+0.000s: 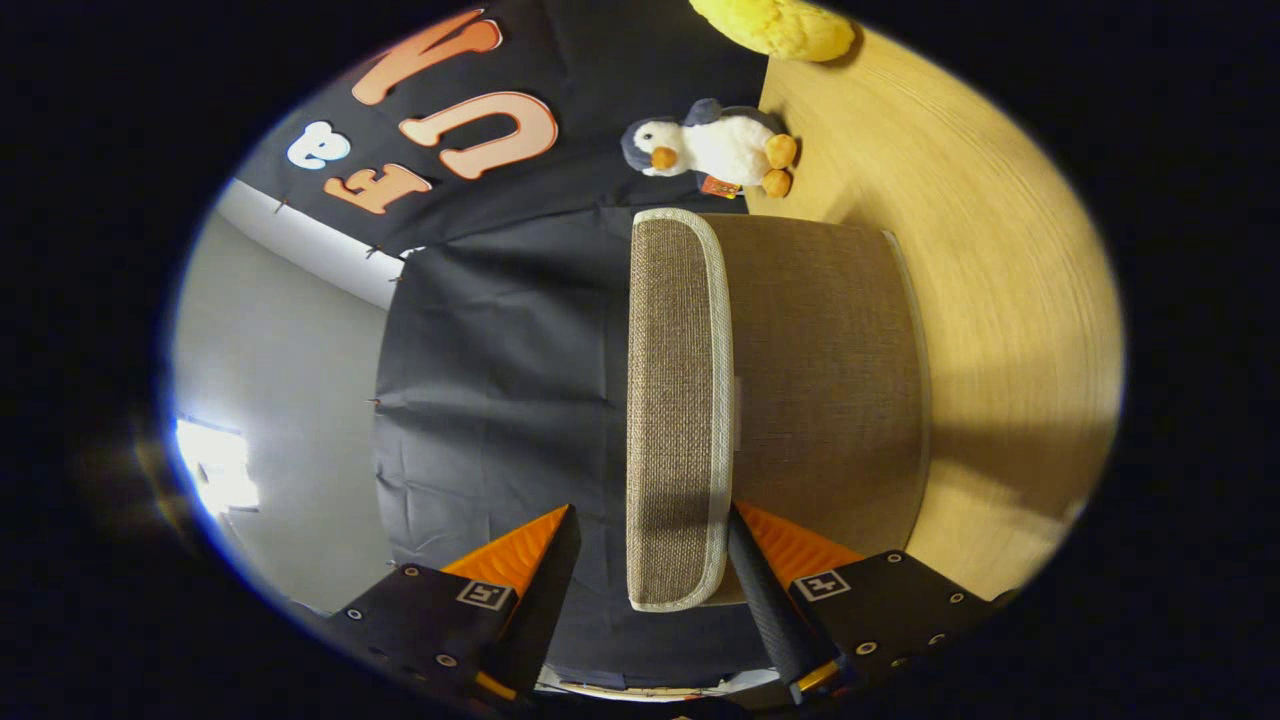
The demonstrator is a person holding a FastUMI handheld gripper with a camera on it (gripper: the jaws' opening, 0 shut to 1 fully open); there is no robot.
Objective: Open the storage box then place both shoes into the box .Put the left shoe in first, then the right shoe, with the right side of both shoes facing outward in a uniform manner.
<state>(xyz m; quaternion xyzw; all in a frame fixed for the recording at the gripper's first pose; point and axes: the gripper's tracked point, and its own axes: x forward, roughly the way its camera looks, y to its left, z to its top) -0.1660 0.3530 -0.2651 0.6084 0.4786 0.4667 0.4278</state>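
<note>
The storage box [830, 380] is brown woven fabric and stands on the wooden table [1000, 250]. The camera is rolled on its side, so the table runs up one side of the view. The box lid [675, 400], trimmed in pale piping, sits on the box. My gripper [652, 512] is open and straddles the near end of the lid. One finger [760, 570] lies against the box wall just under the lid's rim. The other finger [540, 560] stands on the lid's top side, with a small gap between it and the lid.
A penguin plush toy [715, 148] stands on the table beyond the box, against the black cloth wall [500, 350]. A yellow plush [775, 25] lies further along. A grey room wall [280, 380] with a bright light patch shows past the cloth.
</note>
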